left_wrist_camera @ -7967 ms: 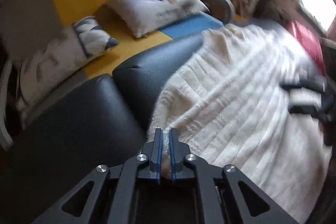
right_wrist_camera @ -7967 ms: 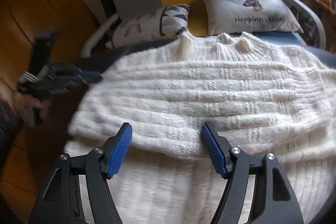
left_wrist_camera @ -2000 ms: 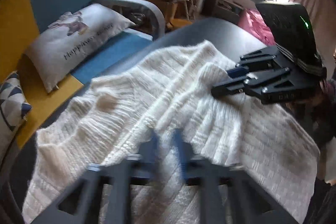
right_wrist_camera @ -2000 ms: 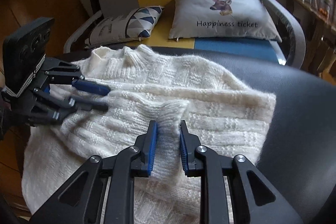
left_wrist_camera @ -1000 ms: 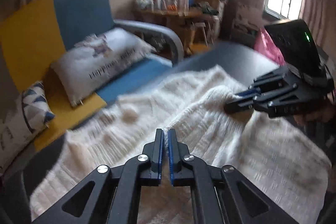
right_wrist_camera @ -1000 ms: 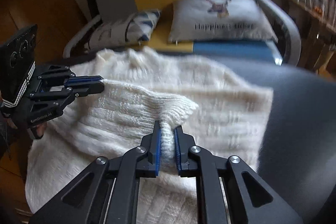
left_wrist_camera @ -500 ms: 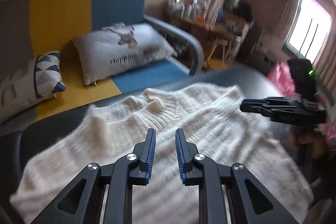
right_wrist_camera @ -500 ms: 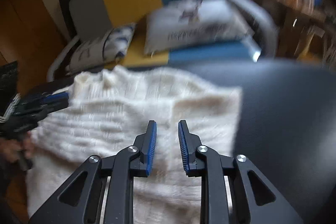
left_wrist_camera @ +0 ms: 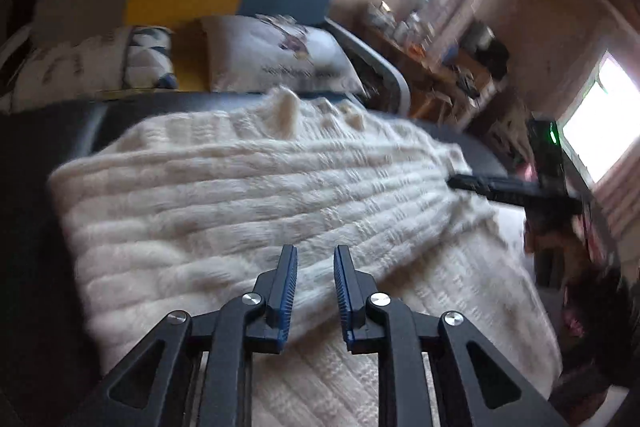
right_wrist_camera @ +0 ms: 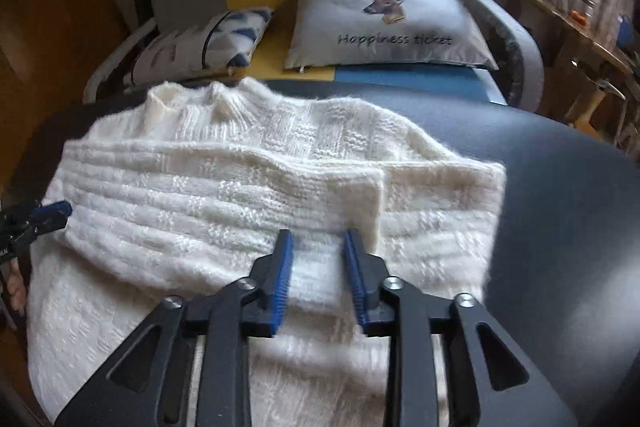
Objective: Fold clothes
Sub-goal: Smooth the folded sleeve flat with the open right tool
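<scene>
the white knitted sweater (right_wrist_camera: 224, 195) lies across the frame's middle on the black seat (right_wrist_camera: 560, 211). the right gripper (right_wrist_camera: 318, 239) and the left gripper (left_wrist_camera: 315, 255), bottom centre, are opening, pinching nothing.

We are seeing daylight blowing out the windows (left_wrist_camera: 600, 115) at the upper right of the left wrist view, where motion blur is smearing everything; fisheye bending and dark vignetting are crowding both frames' corners.
</scene>
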`<action>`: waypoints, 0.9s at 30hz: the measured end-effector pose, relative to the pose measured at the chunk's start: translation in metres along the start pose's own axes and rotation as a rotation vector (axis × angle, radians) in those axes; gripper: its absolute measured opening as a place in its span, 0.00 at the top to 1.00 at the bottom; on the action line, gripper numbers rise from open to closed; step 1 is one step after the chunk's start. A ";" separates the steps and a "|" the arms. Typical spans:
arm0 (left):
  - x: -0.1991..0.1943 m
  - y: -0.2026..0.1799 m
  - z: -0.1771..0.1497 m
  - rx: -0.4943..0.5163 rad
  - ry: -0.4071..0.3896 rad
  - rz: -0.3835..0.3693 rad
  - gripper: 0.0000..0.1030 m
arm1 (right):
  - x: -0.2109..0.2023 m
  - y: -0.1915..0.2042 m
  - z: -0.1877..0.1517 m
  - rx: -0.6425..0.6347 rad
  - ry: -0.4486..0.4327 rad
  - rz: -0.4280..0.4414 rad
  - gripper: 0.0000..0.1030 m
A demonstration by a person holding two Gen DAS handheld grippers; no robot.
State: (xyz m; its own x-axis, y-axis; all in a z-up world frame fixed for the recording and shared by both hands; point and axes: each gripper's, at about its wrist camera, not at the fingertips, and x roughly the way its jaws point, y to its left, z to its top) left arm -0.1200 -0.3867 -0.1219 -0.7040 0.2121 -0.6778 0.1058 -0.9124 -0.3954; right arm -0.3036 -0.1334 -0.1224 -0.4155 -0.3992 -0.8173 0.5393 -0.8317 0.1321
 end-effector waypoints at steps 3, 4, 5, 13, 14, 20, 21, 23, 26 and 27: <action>-0.010 0.012 -0.001 -0.050 -0.036 0.092 0.76 | -0.016 0.017 -0.012 -0.002 -0.109 -0.042 0.15; -0.010 0.017 -0.003 -0.066 -0.035 0.137 0.75 | -0.016 0.024 -0.017 -0.007 -0.126 -0.058 0.14; -0.008 0.021 -0.005 -0.078 -0.021 0.173 0.75 | -0.009 0.029 -0.022 -0.011 -0.108 -0.081 0.14; -0.030 0.029 -0.019 -0.146 -0.098 0.161 0.74 | 0.005 0.037 -0.038 0.010 -0.049 -0.134 0.08; -0.036 0.030 -0.020 -0.166 -0.121 0.146 0.74 | 0.000 0.038 -0.037 0.004 -0.055 -0.138 0.08; -0.042 0.036 0.009 -0.136 -0.144 0.133 0.73 | -0.023 0.058 0.001 -0.078 -0.185 -0.060 0.08; -0.037 0.037 0.016 -0.131 -0.125 0.148 0.73 | -0.019 0.063 0.010 -0.103 -0.183 -0.049 0.08; -0.022 0.043 0.032 -0.118 -0.062 0.205 0.73 | -0.003 0.068 0.023 -0.136 -0.151 -0.079 0.08; 0.008 0.060 0.040 -0.107 0.048 0.306 0.73 | 0.030 0.066 0.030 -0.116 -0.037 -0.120 0.08; 0.013 0.065 0.040 -0.100 0.057 0.308 0.73 | 0.043 0.062 0.029 -0.100 0.005 -0.134 0.06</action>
State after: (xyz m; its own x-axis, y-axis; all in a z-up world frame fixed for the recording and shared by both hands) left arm -0.1502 -0.4574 -0.1320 -0.5885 -0.0465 -0.8072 0.3776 -0.8985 -0.2236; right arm -0.3096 -0.2132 -0.1333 -0.4850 -0.2849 -0.8268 0.5496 -0.8347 -0.0347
